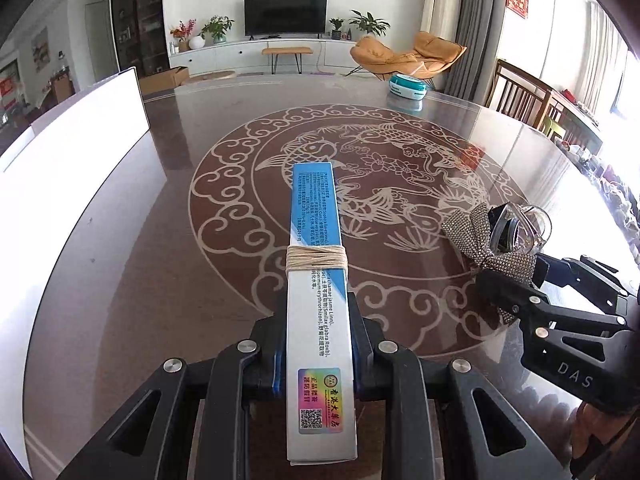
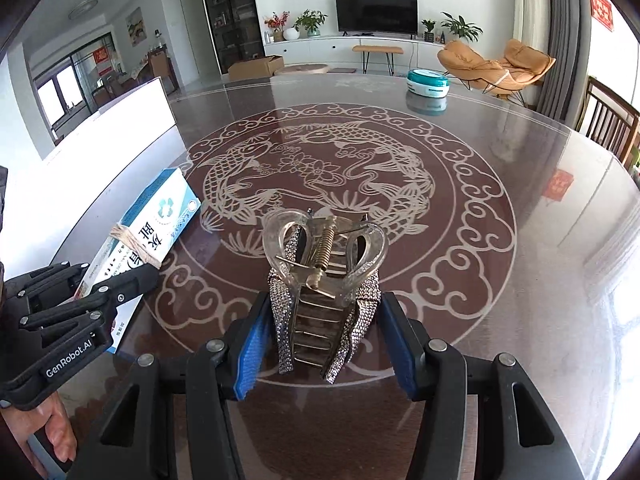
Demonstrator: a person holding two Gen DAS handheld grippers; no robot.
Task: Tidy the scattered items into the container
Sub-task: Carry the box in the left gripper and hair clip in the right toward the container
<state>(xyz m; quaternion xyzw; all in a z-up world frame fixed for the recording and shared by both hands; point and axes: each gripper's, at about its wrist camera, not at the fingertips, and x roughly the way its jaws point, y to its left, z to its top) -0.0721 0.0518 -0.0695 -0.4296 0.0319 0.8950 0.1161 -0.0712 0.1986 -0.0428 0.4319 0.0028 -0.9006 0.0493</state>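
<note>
Left wrist view: left gripper [image 1: 318,344] clenched on a long blue-and-white box [image 1: 318,292], blue pads pressed against both long sides, box lifted above the table [image 1: 160,240] and pointing forward over the carved fish pattern. Band of pale string [image 1: 316,259] wound around the box's middle. Holographic sticker with a QR code near the box's near end. At right, right gripper [image 1: 516,280] reaching in from the edge, carrying a rhinestone-covered hair claw [image 1: 496,236] with clear plastic handles. White container [image 1: 72,168] along the left edge of the table, one white wall visible (interior not visible from here). Teal-and-white round tin [image 1: 408,87] at the far edge of the table, well apart from both grippers.

Right wrist view: right gripper [image 2: 326,340] grasping the hair claw [image 2: 324,280], blue pads [image 2: 250,354] closed against the glittery sides, spring and clear handles facing up and forward, teeth pointing back toward the camera. Left gripper [image 2: 120,280] at left, holding the box [image 2: 148,232] tilted, far end angled toward the white container [image 2: 120,128]. Bare fingers [image 2: 56,432] of the person's hand low at left, under the gripper handle. Round tin [image 2: 427,82] far across the table [image 2: 520,240].
</note>
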